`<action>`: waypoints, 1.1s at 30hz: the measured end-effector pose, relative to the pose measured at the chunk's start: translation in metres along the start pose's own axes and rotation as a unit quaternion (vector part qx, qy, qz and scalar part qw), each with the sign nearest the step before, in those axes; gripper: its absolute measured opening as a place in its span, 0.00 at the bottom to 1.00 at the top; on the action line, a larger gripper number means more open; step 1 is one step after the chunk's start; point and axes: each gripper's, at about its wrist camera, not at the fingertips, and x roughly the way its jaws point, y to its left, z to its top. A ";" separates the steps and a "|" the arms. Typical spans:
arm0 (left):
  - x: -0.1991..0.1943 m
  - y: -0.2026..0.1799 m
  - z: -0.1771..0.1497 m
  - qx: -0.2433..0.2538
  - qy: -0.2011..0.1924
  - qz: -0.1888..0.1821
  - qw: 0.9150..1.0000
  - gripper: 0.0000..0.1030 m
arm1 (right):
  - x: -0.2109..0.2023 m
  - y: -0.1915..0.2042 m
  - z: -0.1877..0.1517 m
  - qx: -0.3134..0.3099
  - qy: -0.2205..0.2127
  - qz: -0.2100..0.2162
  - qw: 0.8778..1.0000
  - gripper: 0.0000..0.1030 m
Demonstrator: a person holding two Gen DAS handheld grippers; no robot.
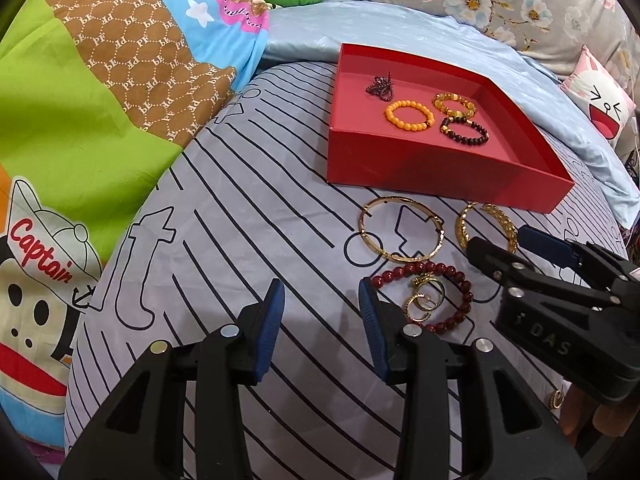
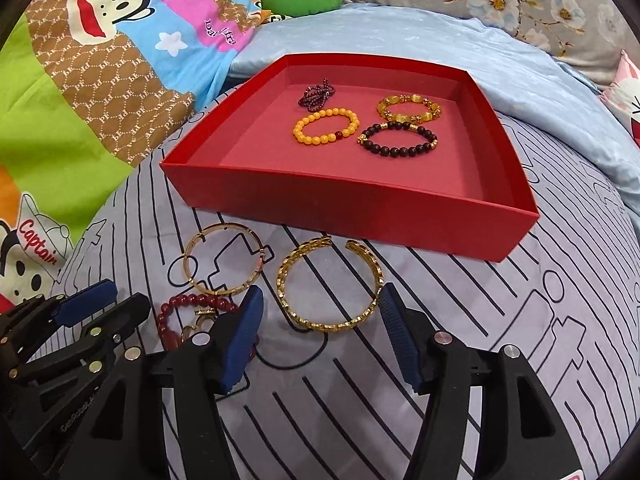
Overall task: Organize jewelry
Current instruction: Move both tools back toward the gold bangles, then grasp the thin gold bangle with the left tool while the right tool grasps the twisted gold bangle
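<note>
Red tray (image 2: 280, 204) sits on the striped bed sheet (image 2: 520, 320), ahead of both hand-held grippers. Contents, all clustered toward the far half of the tray floor: a dark maroon bead strand (image 2: 316, 94) bunched up farthest back; an orange bead bracelet (image 2: 326, 125) lying flat in front of it; a yellow-gold bead bracelet (image 2: 410, 111) to the right; a black bead bracelet (image 2: 399, 140) just in front of that one, touching or nearly so. Near half of tray floor carries nothing.

Outside the tray, on the sheet between tray and grippers: a thin gold bangle (image 2: 224, 260); a wide gold cuff bangle (image 2: 330, 284), open gap facing the tray; a dark red bead bracelet (image 1: 424, 296) with small gold rings (image 1: 424, 300) lying inside its loop.

Right hand-held gripper (image 2: 320, 320): released, jaws spread, blue pads on either side of the cuff bangle's near edge; contact with it cannot be told. Nothing grasped.

Left hand-held gripper (image 1: 322, 312): released, jaws apart, empty; red bead bracelet lies just ahead and right of its right pad.

Cartoon-print quilt (image 2: 80, 120) lies left of the tray.
</note>
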 end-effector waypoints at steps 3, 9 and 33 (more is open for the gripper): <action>0.001 0.000 0.002 0.000 0.000 -0.002 1.000 0.36 | 0.005 -0.001 0.001 0.000 0.003 -0.003 1.000 0.57; 0.003 -0.002 0.007 -0.001 0.000 -0.007 1.000 0.36 | 0.009 -0.001 0.002 -0.005 0.002 -0.010 1.000 0.56; 0.036 -0.049 0.027 0.019 0.010 -0.035 0.999 0.61 | -0.036 -0.049 -0.018 0.056 -0.023 -0.014 0.998 0.55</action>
